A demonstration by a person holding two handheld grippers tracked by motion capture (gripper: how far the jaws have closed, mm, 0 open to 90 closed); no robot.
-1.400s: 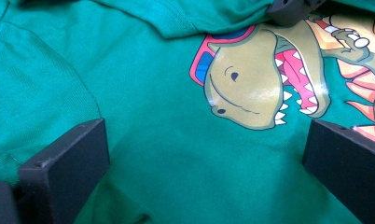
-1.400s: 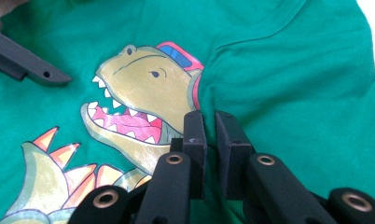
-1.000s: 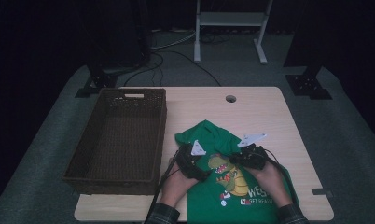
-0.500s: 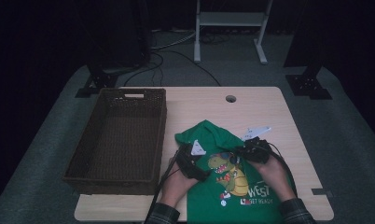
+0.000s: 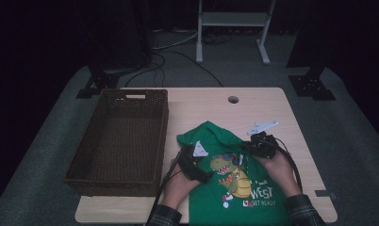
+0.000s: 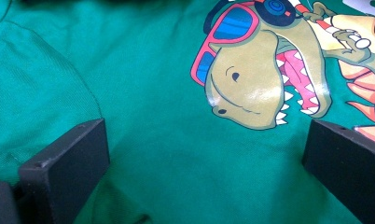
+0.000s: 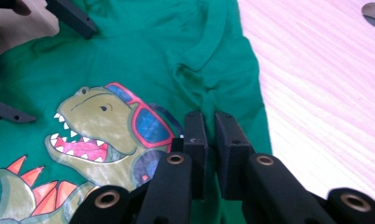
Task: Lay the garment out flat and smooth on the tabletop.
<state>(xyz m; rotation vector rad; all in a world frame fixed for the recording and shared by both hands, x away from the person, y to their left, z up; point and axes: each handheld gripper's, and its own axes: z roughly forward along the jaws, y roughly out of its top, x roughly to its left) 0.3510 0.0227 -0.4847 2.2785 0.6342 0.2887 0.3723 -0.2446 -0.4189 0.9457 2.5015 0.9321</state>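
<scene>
Right now the right hand-held gripper (image 7: 209, 126) is pinching the green T-shirt (image 7: 129, 60) shut-jawed; the left hand-held gripper (image 6: 204, 154) is hovering open over the shirt's other side, the wicker basket (image 5: 117, 136) lying beyond it

Both tools, left tool (image 5: 193, 162) and right tool (image 5: 260, 145), rest on the green T-shirt (image 5: 234, 188).

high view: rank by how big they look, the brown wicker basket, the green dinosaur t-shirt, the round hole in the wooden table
1. brown wicker basket
2. green dinosaur t-shirt, partly covered by the hands and cut off at the frame's edge
3. round hole
</scene>
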